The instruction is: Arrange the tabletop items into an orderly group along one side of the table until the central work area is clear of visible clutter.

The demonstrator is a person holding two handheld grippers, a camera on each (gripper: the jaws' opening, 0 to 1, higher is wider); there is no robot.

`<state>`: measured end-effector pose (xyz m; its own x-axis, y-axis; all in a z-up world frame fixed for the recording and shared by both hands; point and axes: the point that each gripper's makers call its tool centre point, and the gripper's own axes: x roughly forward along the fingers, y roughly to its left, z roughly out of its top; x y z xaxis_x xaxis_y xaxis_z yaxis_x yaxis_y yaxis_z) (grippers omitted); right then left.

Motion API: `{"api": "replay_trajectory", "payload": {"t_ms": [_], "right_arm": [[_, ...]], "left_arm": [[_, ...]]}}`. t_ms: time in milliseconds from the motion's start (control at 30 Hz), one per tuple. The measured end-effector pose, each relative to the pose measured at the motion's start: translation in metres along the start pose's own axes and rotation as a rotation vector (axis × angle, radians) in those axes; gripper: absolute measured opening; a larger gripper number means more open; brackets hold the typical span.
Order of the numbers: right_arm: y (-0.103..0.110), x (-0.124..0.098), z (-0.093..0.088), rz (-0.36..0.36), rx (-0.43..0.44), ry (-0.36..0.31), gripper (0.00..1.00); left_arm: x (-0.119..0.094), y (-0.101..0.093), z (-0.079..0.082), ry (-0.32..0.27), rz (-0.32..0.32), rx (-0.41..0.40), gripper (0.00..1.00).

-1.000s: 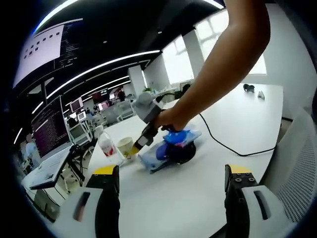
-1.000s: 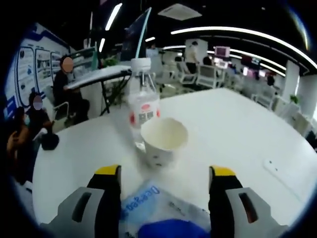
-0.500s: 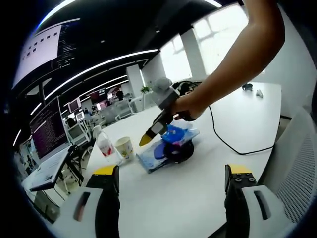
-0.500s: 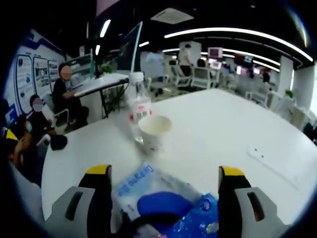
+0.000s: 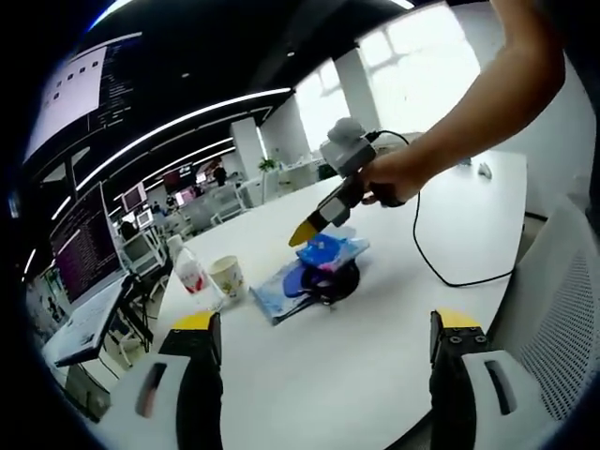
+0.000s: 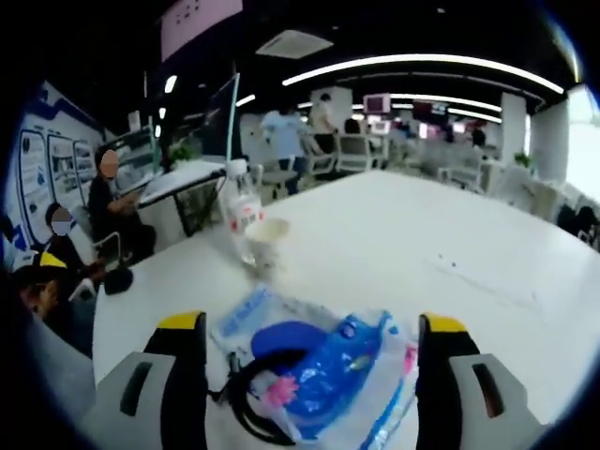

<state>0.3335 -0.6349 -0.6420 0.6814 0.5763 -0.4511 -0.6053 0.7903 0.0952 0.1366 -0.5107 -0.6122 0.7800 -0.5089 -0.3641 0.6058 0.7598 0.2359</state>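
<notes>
A white table (image 5: 375,347) holds a small cluster of things. A clear water bottle (image 5: 190,272) with a red label stands beside a paper cup (image 5: 227,277). To their right, blue plastic packets (image 5: 319,267) lie stacked over a black round object (image 5: 339,283). My left gripper (image 5: 326,323) hangs open, low over the near table edge. A hand holds my right gripper (image 5: 305,231) in the air above the packets, yellow tips pointing down-left. In the right gripper view, the right gripper (image 6: 311,328) is open above the packets (image 6: 323,370), with the cup (image 6: 265,242) and bottle (image 6: 241,208) beyond.
A black cable (image 5: 441,267) snakes across the table to the right of the pile. A laptop on a stand (image 5: 84,319) sits off the table's left side. People sit at the left (image 6: 103,202). Office desks and chairs fill the background.
The right gripper has lifted and drawn back from the cup, now hovering above the packets. The cup, bottle and pile stay put. The left gripper stays open and hardly moves.
</notes>
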Motion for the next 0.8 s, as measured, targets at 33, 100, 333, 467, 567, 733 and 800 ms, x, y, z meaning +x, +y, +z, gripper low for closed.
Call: {"api": "replay_trajectory", "payload": {"t_ms": [33, 100, 333, 467, 567, 733, 800], "right_arm": [[-0.001, -0.003, -0.003, -0.002, 0.008, 0.0, 0.92], [-0.004, -0.01, -0.01, -0.012, 0.021, 0.005, 0.92], [-0.008, -0.032, -0.029, -0.044, 0.096, -0.001, 0.93], [-0.015, -0.042, -0.043, -0.086, 0.203, -0.009, 0.91], [-0.021, -0.048, -0.05, -0.113, 0.258, -0.026, 0.9], [-0.02, -0.053, -0.061, -0.132, 0.291, -0.014, 0.89], [-0.021, -0.054, -0.061, -0.138, 0.3, -0.025, 0.88]], "left_arm": [[0.0, -0.001, 0.0, 0.002, -0.003, 0.001, 0.93], [0.002, -0.003, 0.0, 0.005, -0.013, 0.0, 0.94], [0.005, -0.01, 0.005, 0.004, -0.036, -0.013, 0.98], [0.008, -0.01, 0.007, 0.002, -0.045, -0.021, 0.98], [0.015, -0.007, 0.011, -0.008, -0.052, -0.041, 0.99], [0.03, -0.003, 0.018, -0.019, -0.083, -0.038, 1.0], [0.037, -0.002, 0.018, -0.019, -0.101, -0.018, 1.0]]}}
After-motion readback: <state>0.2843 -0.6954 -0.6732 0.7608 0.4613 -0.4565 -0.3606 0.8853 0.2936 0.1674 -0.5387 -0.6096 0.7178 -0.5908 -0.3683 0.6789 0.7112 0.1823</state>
